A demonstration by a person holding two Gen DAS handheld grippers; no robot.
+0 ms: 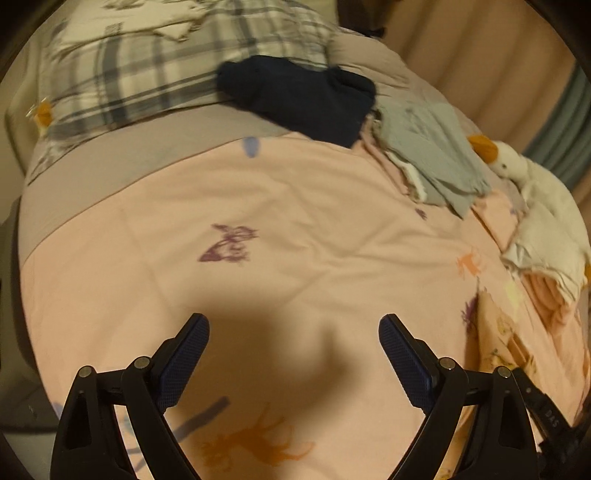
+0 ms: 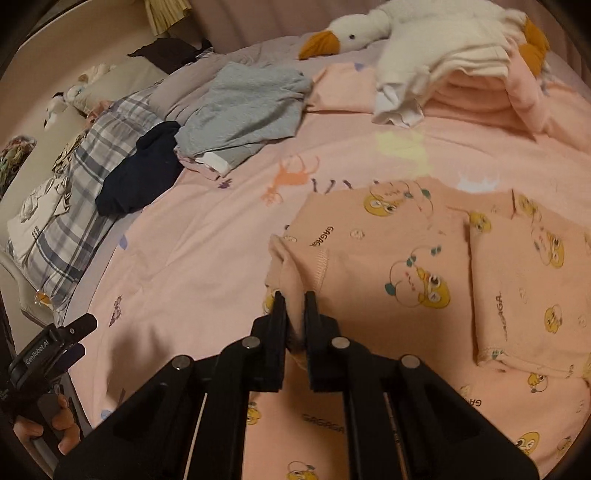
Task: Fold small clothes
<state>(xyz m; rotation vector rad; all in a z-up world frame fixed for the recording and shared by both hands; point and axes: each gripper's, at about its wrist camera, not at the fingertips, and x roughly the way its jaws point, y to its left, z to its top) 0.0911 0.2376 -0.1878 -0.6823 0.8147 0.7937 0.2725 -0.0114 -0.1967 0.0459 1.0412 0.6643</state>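
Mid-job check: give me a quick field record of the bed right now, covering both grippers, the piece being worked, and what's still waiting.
surface: pink printed bedsheet
right gripper: shut on a fold of the peach duck-print garment
left gripper: open, nothing between its fingers, over bare sheet
unfolded pile: grey garment, navy garment
other items: plush goose, plaid pillow

Dim, warm indoor light; fisheye bending and dark vignette at edges, slight motion blur, soft shadows.

peach chick-print garment [image 2: 388,266] | flat on pink bedspread, right sleeve folded in | left edge bunched, lifted
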